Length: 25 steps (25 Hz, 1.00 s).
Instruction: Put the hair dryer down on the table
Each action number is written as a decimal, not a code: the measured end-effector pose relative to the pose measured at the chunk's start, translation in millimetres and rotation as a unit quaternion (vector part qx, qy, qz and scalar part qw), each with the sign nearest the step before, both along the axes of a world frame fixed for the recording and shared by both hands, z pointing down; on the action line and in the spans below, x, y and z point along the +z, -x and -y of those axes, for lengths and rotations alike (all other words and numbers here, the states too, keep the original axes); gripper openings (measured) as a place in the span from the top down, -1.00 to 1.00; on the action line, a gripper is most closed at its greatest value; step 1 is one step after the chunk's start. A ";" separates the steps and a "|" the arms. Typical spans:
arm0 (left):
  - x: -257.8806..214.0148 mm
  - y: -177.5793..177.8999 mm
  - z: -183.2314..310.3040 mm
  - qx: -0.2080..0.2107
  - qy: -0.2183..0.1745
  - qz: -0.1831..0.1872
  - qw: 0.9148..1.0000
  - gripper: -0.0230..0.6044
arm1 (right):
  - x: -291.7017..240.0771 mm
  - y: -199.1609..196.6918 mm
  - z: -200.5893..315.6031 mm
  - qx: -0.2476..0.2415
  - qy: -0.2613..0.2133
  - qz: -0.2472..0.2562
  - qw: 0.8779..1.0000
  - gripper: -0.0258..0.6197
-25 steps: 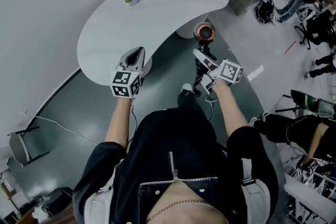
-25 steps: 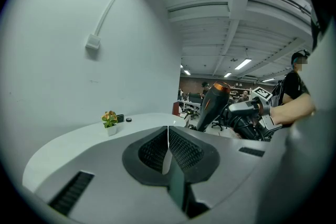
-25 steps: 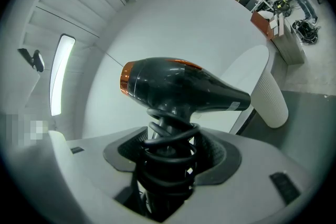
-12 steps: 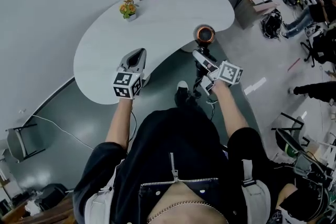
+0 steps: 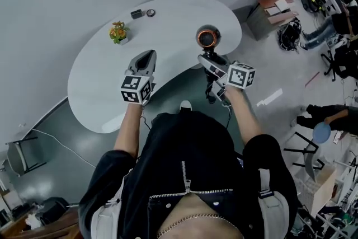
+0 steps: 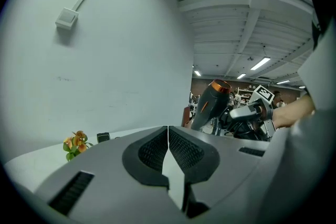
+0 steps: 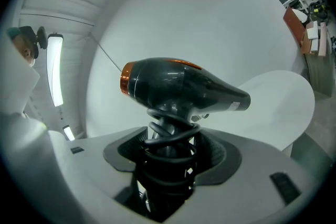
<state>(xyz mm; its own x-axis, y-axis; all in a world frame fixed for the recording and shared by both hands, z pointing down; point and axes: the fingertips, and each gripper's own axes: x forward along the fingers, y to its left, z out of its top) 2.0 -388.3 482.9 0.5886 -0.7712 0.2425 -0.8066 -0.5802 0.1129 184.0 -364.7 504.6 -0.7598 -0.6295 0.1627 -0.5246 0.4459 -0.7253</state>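
A dark grey hair dryer (image 7: 178, 86) with an orange ring stands upright in my right gripper (image 7: 170, 162), which is shut on its cord-wrapped handle. In the head view the hair dryer (image 5: 207, 38) hangs over the right end of the white curved table (image 5: 168, 25), with my right gripper (image 5: 215, 64) just below it. My left gripper (image 5: 143, 60) is over the table's near edge; its jaws meet with nothing between them. From the left gripper view the hair dryer (image 6: 210, 105) appears to the right, beyond my left gripper (image 6: 168, 149).
A small potted flower (image 5: 118, 32) and two small dark items (image 5: 137, 13) sit on the table's far side. A brown box (image 5: 274, 5) and office clutter lie on the floor at right. A chair (image 5: 19, 157) stands at lower left.
The view has shifted so that the table lies nearer and further under both grippers. The hair dryer now hangs over the table's right end instead of beside its edge.
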 end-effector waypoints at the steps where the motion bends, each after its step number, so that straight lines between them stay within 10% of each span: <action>1: -1.0 -6.7 7.2 -0.002 0.000 0.001 1.000 0.85 | -0.4 -5.3 8.3 -0.004 0.000 -0.001 1.000 0.07; 25: 5.9 -28.4 98.6 0.005 0.005 0.004 1.000 0.85 | 18.9 -23.3 102.9 -0.008 0.003 -0.035 0.999 0.07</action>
